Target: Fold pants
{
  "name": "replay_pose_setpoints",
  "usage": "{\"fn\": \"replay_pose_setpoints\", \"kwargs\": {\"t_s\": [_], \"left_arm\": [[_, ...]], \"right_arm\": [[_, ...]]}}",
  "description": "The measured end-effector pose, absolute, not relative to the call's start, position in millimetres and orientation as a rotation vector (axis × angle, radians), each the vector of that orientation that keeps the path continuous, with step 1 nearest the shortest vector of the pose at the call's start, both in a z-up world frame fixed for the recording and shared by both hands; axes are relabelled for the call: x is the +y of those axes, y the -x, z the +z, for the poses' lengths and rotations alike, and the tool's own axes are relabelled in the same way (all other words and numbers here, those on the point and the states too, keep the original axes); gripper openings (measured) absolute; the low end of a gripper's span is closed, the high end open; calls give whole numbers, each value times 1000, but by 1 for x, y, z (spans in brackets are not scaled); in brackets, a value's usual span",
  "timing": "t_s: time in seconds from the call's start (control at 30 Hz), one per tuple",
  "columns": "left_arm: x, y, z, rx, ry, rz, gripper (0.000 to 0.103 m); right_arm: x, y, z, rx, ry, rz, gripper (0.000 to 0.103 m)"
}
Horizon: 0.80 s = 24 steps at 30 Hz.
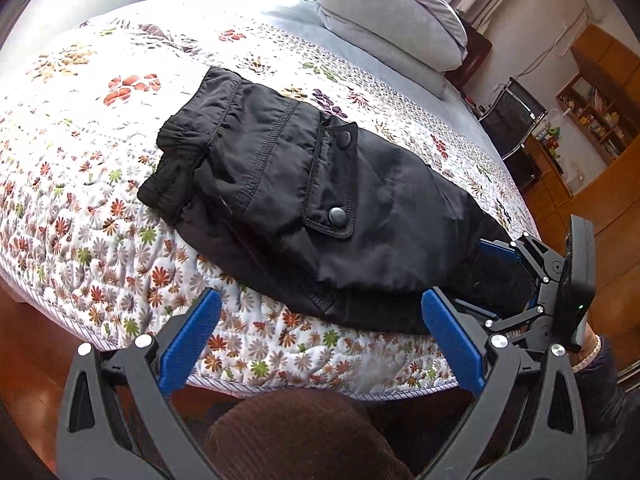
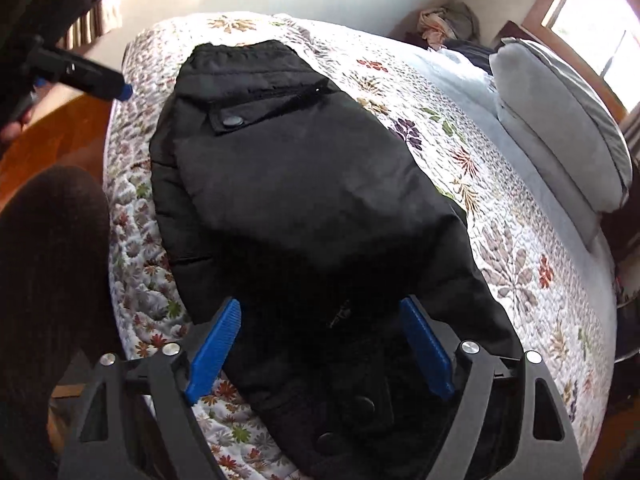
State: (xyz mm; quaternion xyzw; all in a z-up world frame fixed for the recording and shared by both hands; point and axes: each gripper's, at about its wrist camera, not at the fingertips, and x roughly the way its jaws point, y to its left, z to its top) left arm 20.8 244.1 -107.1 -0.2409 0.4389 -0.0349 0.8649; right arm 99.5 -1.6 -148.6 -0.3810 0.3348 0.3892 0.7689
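1. Black pants point(image 1: 304, 204) lie folded into a short bundle on the bed point(image 1: 80, 216), near its edge.
2. Left tool point(image 1: 320, 340) and right tool point(image 2: 320, 344) both gape, gripping nothing.
3. Folding looks nearly finished; perhaps one tidy remains.

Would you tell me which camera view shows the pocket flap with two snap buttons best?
The left wrist view: the pocket flap shows whole, both snaps visible. The right wrist view shows it smaller, with one snap.

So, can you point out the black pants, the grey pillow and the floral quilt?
black pants point(image 1: 360, 216), left wrist view, leg fabric.
grey pillow point(image 1: 384, 12), left wrist view, top face.
floral quilt point(image 2: 500, 240), right wrist view, bare patch.
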Motion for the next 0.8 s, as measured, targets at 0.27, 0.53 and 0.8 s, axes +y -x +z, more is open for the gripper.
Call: {"fn": "replay_pose_setpoints", "kwargs": {"t_s": [0.27,0.53,0.8], "left_arm": [[255,-19,-113,914,557,-53,100],[246,-23,-97,891,552,-95,100],[202,-63,-92,923,484,-193,100]], "right_arm": [[6,-106,-165,701,926,771,43],[-34,-84,-113,700,744,1013,29],[-55,-87,-150,832,707,987,54]]}}
